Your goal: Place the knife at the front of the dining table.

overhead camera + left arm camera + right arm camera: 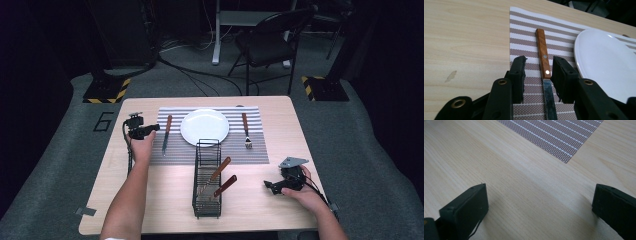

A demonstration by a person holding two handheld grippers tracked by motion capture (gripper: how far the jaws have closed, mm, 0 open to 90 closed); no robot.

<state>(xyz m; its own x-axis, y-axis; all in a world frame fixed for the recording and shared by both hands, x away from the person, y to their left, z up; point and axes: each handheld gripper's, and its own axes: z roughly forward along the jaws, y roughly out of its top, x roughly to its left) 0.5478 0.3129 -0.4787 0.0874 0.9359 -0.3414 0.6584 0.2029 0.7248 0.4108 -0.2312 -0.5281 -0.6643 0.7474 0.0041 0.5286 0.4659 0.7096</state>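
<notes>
- Left gripper sits over the left edge of the brown-and-white striped woven placemat, at the far left of the pale wooden worktop.
- In the left gripper view, its jaws stand part open, one on each side of the wooden-handled steel knife, straddling it where handle meets blade; gaps show on both sides, so no squeeze on it.
- The knife lies flat on the placemat, handle pointing far, just left of the round white plate and apart from it.
- Right gripper rests low at the near right of the worktop, jaws spread wide with bare wood between them; a placemat corner lies beyond.
- Black wire cutlery basket stands near centre, its far end overlapping the placemat's near edge; two wooden-handled utensils lean inside.
- Wooden-handled fork lies on the placemat right of the plate, tines toward the near side.
</notes>
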